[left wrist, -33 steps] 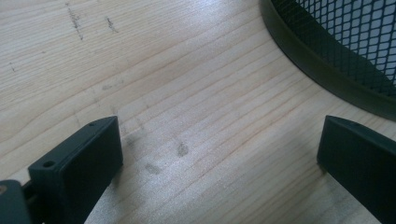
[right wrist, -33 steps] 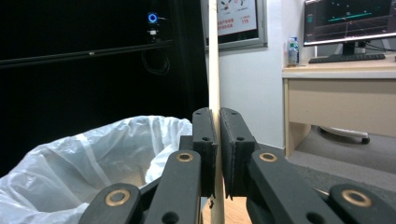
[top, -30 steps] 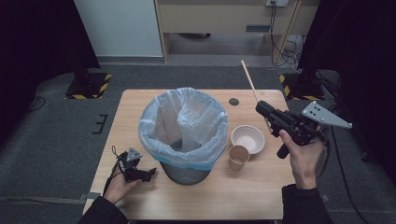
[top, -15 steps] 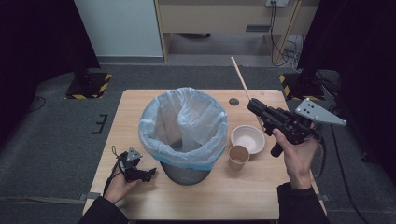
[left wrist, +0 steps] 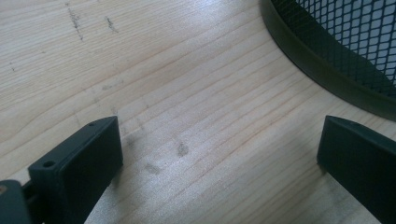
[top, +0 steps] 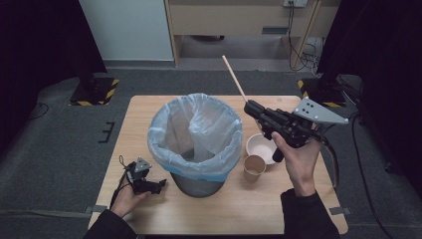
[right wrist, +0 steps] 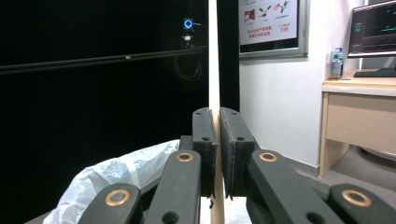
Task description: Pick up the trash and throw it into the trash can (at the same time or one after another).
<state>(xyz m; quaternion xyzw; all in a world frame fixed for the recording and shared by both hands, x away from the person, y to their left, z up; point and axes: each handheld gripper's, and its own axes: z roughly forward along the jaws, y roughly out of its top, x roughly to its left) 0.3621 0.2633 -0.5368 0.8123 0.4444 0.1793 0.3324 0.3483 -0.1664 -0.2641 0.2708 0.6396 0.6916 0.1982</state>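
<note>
the right gripper [top: 250, 108] is raised above the table [top: 149, 107], just off the rim of the bin at about 3 o'clock from the bin's middle, and its jaws are clamped narrow on a thin wooden stick [top: 234, 78]. in the high view the stick runs out of the jaw tips toward 11 o'clock, its free end reaching past the table's far edge over the grey floor. in the right gripper view the same stick [right wrist: 214, 70] stands straight up toward 12 o'clock, pinched between the two black pads [right wrist: 205, 154], with its lower end showing below them. the right hand [top: 298, 162] grips the handle from underneath, wrist toward 6 o'clock.

the bin [top: 195, 140] stands near the middle of the table, lined with a pale blue plastic bag [top: 164, 127] folded over its rim; a part of that bag [right wrist: 116, 175] shows low in the right gripper view at about 7 o'clock from the jaws. at 3 o'clock from the bin, near it, sit a white bowl [top: 260, 147] and a brown paper cup [top: 254, 167], the cup just at 7 o'clock of the bowl and close to touching it; i cannot tell whether they meet.

the left gripper [top: 158, 185] rests low on the table at about 8 o'clock from the bin, held by the left hand [top: 127, 198]. its jaws stand wide apart with only bare wood between them in the left gripper view, and the dark mesh wall of the bin [left wrist: 336, 56] curves across at 2 o'clock, near the jaw on that side.
</note>
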